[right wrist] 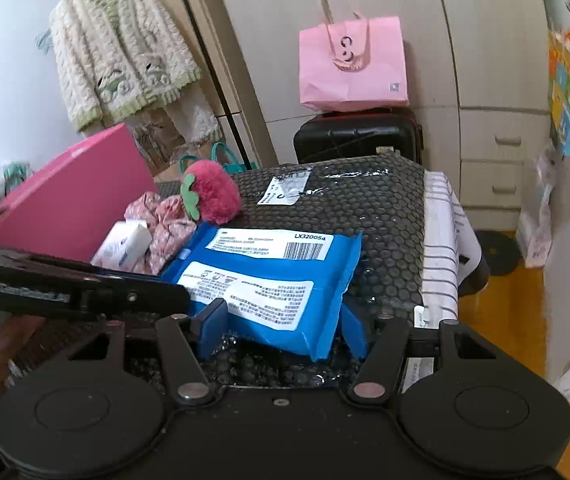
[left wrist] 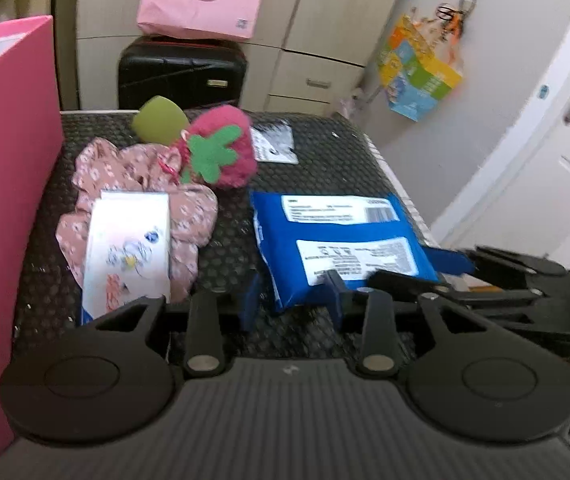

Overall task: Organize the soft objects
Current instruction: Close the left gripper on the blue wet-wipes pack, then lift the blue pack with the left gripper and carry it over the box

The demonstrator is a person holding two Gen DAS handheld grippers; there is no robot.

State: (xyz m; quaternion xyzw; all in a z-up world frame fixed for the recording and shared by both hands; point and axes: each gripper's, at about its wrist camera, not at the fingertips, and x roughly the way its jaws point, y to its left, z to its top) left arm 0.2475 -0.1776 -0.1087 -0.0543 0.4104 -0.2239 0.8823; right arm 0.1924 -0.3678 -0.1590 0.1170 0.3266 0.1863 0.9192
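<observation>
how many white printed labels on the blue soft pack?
2 on the glossy blue soft pack: barcode white printed label near its far edge, larger text-only white printed label nearer the camera. The underside is hidden, so more are possible.

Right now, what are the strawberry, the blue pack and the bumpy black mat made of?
The strawberry looks like fuzzy plush with a flat felt-like green leaf; its edge is fluffy. The blue pack seems to be thin glossy plastic film: it crinkles and carries printed white labels. The black mat looks like shiny plastic bubble wrap, judging by its rows of round bumps and its glints, though I cannot be sure.
</observation>
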